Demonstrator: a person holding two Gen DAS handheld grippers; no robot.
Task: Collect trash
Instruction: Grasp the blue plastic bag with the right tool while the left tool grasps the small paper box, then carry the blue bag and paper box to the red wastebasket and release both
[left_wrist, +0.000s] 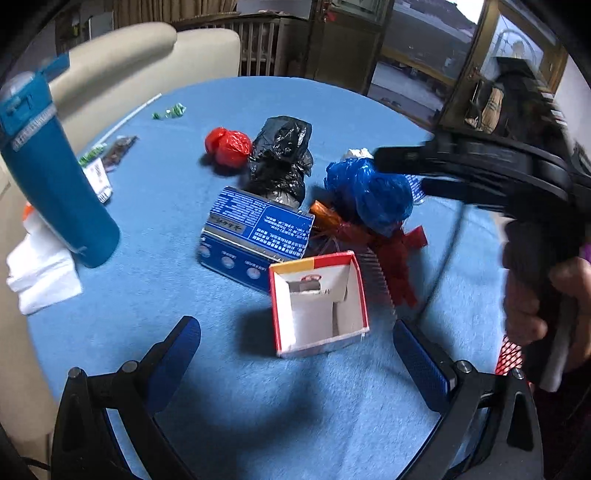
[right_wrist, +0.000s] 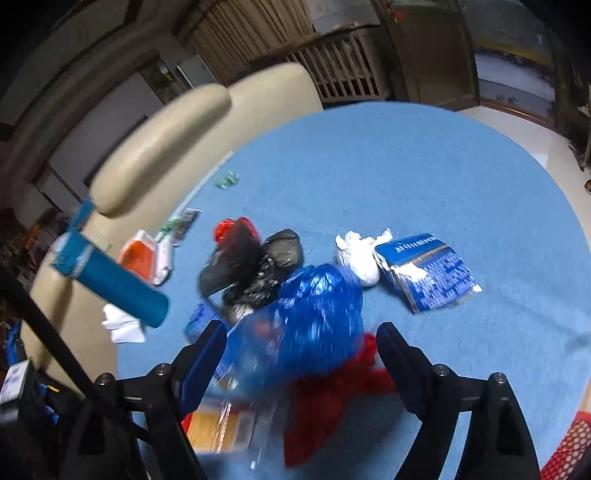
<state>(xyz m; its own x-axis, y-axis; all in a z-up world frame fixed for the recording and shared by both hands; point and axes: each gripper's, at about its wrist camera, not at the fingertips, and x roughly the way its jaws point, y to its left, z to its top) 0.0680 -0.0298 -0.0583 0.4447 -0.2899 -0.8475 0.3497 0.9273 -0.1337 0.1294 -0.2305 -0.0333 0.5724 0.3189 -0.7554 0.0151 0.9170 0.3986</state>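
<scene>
Right tongs (right_wrist: 301, 354), spread apart, straddle a crumpled blue bag (right_wrist: 317, 306), likely light, soft and slippery, best pinched at its bunched middle; left tongs (left_wrist: 295, 343) gape before an open carton (left_wrist: 317, 306).

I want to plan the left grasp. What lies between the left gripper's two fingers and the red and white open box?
Only bare blue tablecloth, partly in shadow, lies between the left gripper and the open box. The left wrist view shows this; the fingers are spread wide, nothing between them.

I count four crumpled bags: red (left_wrist: 228, 146), black (left_wrist: 282, 158), blue (left_wrist: 373, 192), dark red (left_wrist: 391, 254). Two boxes: blue (left_wrist: 255, 236), red-rimmed (left_wrist: 317, 306). One bottle (left_wrist: 55, 177).
</scene>
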